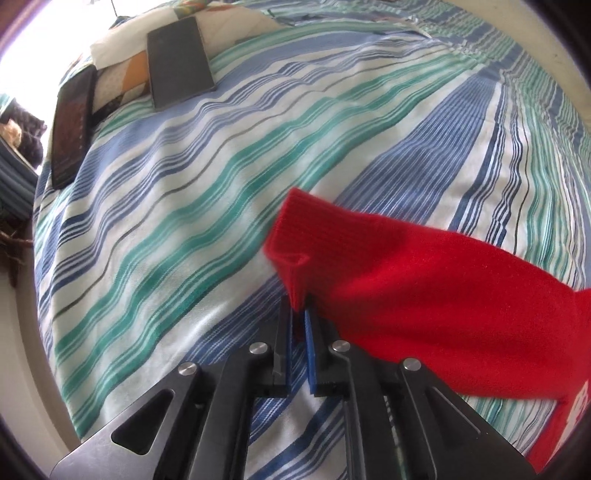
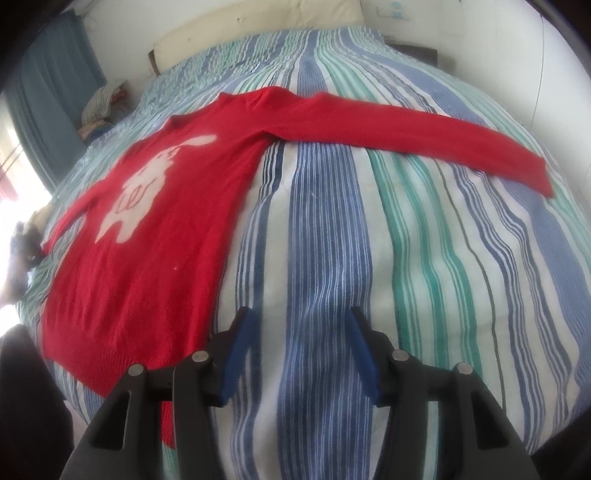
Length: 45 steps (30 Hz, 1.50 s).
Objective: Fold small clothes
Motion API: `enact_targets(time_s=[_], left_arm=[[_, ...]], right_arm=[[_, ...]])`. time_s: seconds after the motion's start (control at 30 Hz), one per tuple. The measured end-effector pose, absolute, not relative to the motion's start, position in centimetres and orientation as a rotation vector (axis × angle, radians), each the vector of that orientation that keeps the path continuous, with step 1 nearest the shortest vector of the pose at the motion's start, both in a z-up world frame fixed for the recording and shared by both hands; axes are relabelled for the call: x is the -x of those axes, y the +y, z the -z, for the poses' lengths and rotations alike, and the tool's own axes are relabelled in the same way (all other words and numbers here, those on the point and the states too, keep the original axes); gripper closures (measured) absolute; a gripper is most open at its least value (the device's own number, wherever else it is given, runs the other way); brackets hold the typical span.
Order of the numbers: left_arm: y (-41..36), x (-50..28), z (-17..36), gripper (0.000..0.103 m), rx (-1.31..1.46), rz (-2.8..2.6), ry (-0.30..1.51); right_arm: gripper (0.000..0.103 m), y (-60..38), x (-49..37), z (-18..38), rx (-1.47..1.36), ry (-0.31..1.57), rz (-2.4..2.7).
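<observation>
A red sweater [image 2: 155, 229] with a white figure on its chest lies flat on the striped bed sheet [image 2: 321, 221]. One long sleeve [image 2: 406, 129] stretches out to the right. In the left wrist view the other red sleeve [image 1: 424, 288] runs in from the right, and its cuff corner is drawn up to a point between the blue pads of my left gripper [image 1: 297, 308], whose jaws stand almost together and pinch it. My right gripper [image 2: 301, 321] is open over bare sheet, just right of the sweater's hem, with nothing between its fingers.
A dark flat slab [image 1: 179, 62] and a dark tablet-like device [image 1: 72, 125] lie at the far left of the bed beside a patchwork pillow [image 1: 122, 48]. A cream headboard cushion [image 2: 258, 26], a heap of cloth [image 2: 103, 103] and a blue curtain [image 2: 55, 92] border the bed.
</observation>
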<state>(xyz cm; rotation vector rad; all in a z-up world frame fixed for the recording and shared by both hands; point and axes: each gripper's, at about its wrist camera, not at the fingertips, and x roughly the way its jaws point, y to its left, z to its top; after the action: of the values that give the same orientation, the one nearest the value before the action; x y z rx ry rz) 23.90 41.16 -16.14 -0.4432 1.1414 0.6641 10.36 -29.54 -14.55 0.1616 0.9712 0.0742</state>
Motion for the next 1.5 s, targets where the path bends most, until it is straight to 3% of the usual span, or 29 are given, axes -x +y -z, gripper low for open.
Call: enact_targets(time_s=[0.07, 0.13, 0.17, 0.23, 0.27, 0.47, 0.7, 0.97, 1.07, 1.1, 1.17, 1.2, 1.23, 1.5], left_arm=[[40.5, -23.4, 15.5, 0.074, 0.392, -0.656, 1.149], [39.6, -22.6, 14.1, 0.034, 0.356, -0.628, 1.122], [38.8, -22.1, 13.1, 0.03, 0.338, -0.603, 1.093], [37.0, -20.8, 11.2, 0.029, 0.329, -0.512, 1.062], [35.9, -20.0, 10.4, 0.029, 0.331, -0.452, 1.06], [24.6, -15.6, 7.6, 0.019, 0.212, -0.08, 1.112], [15.5, -9.7, 12.6, 0.019, 0.233, 0.17, 1.303], [11.3, -7.9, 14.9, 0.02, 0.156, 0.208, 1.323], [11.1, -8.2, 15.7, 0.024, 0.137, 0.164, 1.323], [11.2, -8.3, 15.8, 0.031, 0.143, 0.151, 1.319], [11.5, -8.1, 15.8, 0.059, 0.144, 0.137, 1.316], [11.6, -8.0, 15.8, 0.088, 0.152, 0.143, 1.323], [11.7, -7.9, 15.9, 0.098, 0.162, 0.149, 1.337], [10.0, -8.3, 16.8, 0.099, 0.067, 0.097, 1.361]], right_arm=[[0.051, -29.5, -10.3, 14.5, -0.161, 0.972, -0.075], [0.051, -29.5, -10.3, 14.5, -0.163, 0.972, -0.074], [0.048, -29.5, -10.3, 14.5, -0.164, 0.972, -0.074], [0.032, -29.6, -10.3, 14.5, -0.172, 0.97, -0.074], [0.031, -29.6, -10.2, 14.3, -0.179, 0.965, -0.076], [0.031, -29.8, -9.9, 12.4, -0.19, 0.952, -0.117], [0.031, -28.9, -8.5, 10.5, -0.27, 1.052, -0.278], [0.031, -25.1, -6.7, 12.9, -0.319, 1.155, -0.428], [0.031, -23.6, -7.5, 15.4, -0.335, 1.214, -0.445], [0.032, -23.1, -7.8, 16.3, -0.339, 1.234, -0.454], [0.063, -22.4, -7.9, 17.6, -0.323, 1.259, -0.459], [0.097, -22.2, -7.9, 17.8, -0.302, 1.271, -0.444], [0.099, -22.4, -7.8, 17.8, -0.308, 1.277, -0.43], [0.099, -24.4, -6.9, 17.8, -0.3, 1.292, -0.305]])
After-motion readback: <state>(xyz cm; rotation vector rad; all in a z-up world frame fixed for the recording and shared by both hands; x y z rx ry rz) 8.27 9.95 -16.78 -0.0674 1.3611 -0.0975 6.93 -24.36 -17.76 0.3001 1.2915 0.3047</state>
